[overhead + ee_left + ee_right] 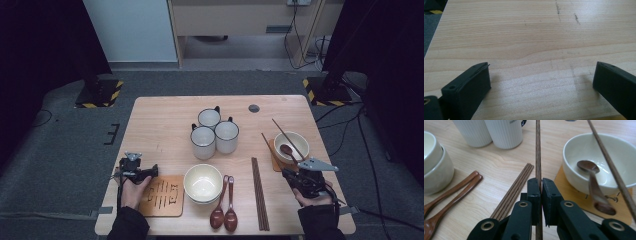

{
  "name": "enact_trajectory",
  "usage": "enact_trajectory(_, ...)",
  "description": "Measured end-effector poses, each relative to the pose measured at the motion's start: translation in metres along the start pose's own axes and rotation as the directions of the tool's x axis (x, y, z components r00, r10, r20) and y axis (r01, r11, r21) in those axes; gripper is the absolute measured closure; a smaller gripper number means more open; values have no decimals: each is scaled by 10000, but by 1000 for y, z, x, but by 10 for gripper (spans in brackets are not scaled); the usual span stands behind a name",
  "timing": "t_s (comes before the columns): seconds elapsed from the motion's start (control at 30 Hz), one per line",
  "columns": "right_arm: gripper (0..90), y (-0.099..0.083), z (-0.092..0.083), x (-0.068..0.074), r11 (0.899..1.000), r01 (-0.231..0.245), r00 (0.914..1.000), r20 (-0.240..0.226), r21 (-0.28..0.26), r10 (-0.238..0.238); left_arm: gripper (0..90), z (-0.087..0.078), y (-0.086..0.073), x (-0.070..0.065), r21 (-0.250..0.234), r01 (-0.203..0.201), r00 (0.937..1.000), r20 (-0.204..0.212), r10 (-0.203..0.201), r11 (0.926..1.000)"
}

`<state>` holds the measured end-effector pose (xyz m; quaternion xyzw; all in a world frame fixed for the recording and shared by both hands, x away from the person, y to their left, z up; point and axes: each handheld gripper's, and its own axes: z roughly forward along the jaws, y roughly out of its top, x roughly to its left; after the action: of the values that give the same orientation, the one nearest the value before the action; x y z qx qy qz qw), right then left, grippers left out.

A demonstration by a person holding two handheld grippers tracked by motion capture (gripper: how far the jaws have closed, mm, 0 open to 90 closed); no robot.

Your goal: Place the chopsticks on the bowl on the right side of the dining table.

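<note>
The right tongs (538, 186) are clamped tight on one chopstick (538, 150), which runs straight out from between the jaws, above the bench (529, 37), near its right edge. Just right of it, a white bowl (599, 152) sits on an orange mat (584, 202) with a spoon (591, 177) in it and a second chopstick (609, 160) lying across its rim. More chopsticks (514, 190) lie on the bench to the left. The left tongs (541, 80) are wide open and empty, low over bare wood near the front-left corner.
</note>
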<state>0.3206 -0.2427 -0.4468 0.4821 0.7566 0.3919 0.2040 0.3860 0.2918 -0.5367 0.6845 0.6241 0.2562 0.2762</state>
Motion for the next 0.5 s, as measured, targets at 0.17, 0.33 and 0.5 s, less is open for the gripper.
enact_trajectory(0.17,850,6,-6,-2,9996,-82,10000,-23,-265,81,4,0,0,0,-1,0,10000,0,0,10000)
enact_trajectory(0.33,850,11,-11,-3,9989,-98,10000,-21,-462,98,4,0,0,0,1,-2,10000,0,2,10000)
enact_trajectory(0.5,850,16,-16,-4,9980,-130,9999,-36,-620,128,4,0,0,0,0,-1,10000,0,1,10000)
